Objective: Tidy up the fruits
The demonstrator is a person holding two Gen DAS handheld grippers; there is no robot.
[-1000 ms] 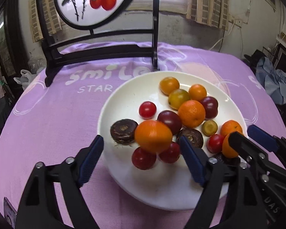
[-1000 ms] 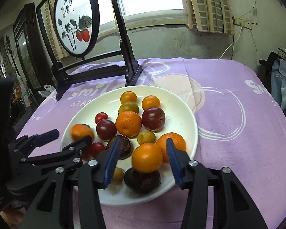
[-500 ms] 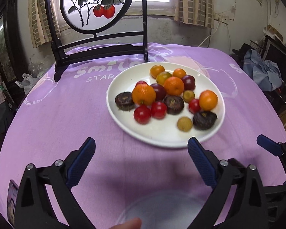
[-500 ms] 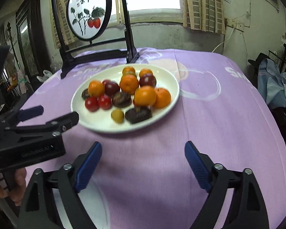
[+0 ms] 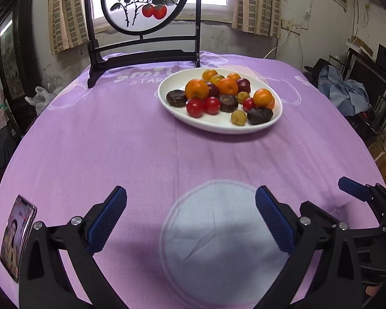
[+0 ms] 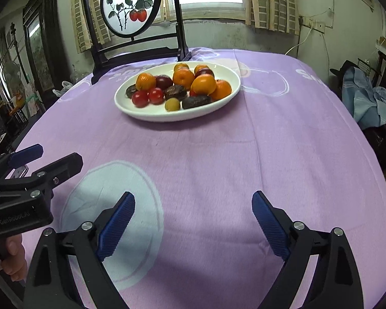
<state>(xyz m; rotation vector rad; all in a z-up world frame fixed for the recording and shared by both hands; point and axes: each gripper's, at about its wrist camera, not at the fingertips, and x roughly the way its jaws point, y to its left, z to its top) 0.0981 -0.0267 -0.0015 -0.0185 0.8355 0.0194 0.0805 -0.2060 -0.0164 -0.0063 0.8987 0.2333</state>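
White oval ceramic plate (image 5: 216, 126) of mixed fruits (image 5: 220, 95): far on purple-clothed tabletop (image 5: 115, 149). Left tool (image 5: 190, 217) and right tool (image 6: 193, 221): near, spread wide, holding nothing.

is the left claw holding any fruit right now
No, the left claw is wide open over the purple tablecloth, and all the fruit sits on the white plate farther back.

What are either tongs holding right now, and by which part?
Nothing. Left tongs and right tongs are both open and empty over the purple tablecloth; all fruit sits on the white plate.
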